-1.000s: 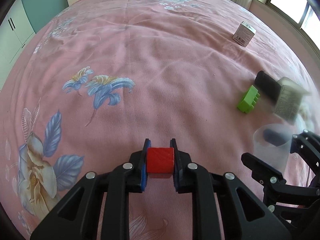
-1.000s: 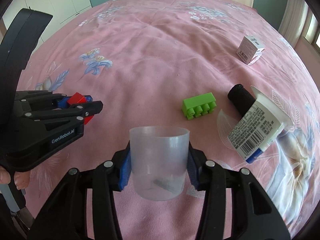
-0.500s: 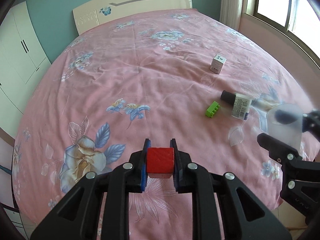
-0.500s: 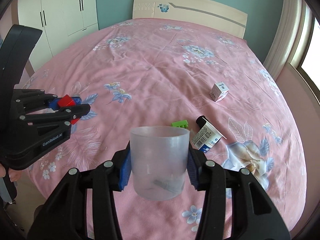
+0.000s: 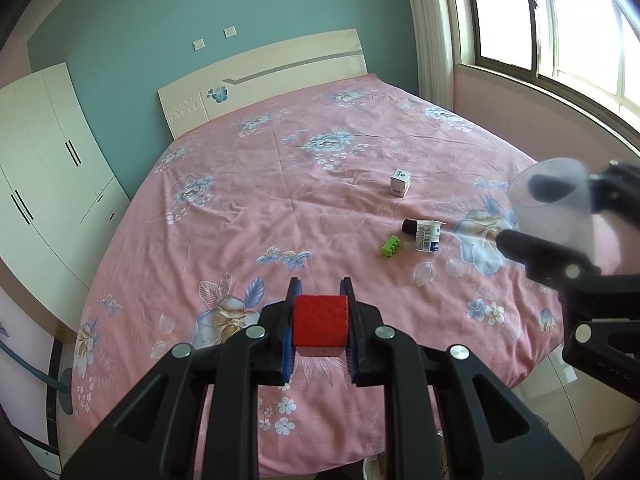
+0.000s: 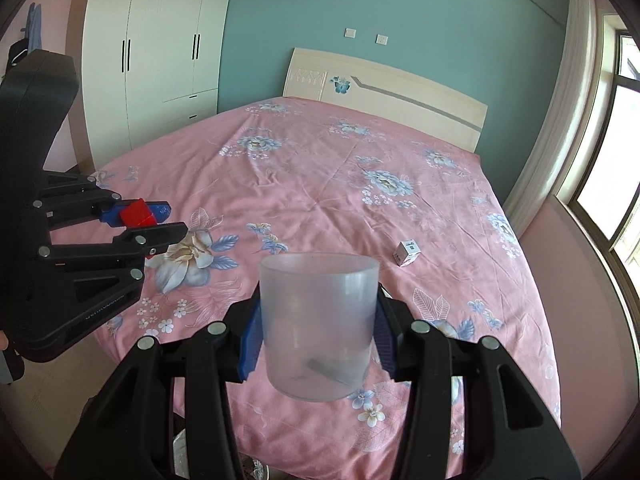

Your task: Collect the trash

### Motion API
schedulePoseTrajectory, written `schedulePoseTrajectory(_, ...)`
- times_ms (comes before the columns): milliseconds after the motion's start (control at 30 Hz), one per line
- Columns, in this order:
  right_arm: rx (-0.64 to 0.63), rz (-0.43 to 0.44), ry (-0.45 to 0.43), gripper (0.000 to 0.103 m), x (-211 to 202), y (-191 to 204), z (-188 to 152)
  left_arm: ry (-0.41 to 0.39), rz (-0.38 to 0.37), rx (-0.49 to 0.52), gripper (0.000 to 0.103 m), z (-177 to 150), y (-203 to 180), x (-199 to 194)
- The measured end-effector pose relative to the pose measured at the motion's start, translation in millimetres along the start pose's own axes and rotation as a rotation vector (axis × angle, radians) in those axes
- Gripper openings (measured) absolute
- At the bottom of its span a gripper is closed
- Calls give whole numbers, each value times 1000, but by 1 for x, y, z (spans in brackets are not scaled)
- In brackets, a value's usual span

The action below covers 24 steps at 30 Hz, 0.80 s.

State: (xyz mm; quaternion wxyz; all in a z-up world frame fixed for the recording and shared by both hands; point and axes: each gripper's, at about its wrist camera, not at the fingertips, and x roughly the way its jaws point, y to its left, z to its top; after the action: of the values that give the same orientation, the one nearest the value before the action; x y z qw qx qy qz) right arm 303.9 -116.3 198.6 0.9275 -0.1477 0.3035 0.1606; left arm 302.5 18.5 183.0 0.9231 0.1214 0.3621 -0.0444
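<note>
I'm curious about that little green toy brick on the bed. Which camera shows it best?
The left wrist view: the green brick lies in plain sight on the pink bedspread, beside a small tipped-over bottle. In the right wrist view, I cannot find it; the frosted cup probably hides it.

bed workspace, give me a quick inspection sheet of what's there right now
surface: pink flowered bedspread, mostly flat, light creases
job's things: red block and frosted plastic cup are both lifted off the bed; the cup stands upright with a small scrap at its bottom
clutter: green toy brick, labelled tub on its side against a black cylinder, small white box standing further back
grippers: left gripper shut on the red block; right gripper shut on the cup
cables: nothing seen
surroundings: cream headboard, teal wall, white wardrobe, window
</note>
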Motion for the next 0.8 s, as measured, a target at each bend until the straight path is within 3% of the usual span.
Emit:
schedulePoseTrajectory(400, -47, -32, -28, 48, -75, 20, -21, -33, -8, 84, 22, -33, -26, -59)
schedulePoseTrajectory(533, -59, -33, -3, 48, -78, 25, -39, -34, 12, 134, 22, -54, -40, -63)
schedulePoseTrajectory(800, -67, -9, 77, 48, -57, 37, -86, 50, -11, 184, 22, -102, -55, -42)
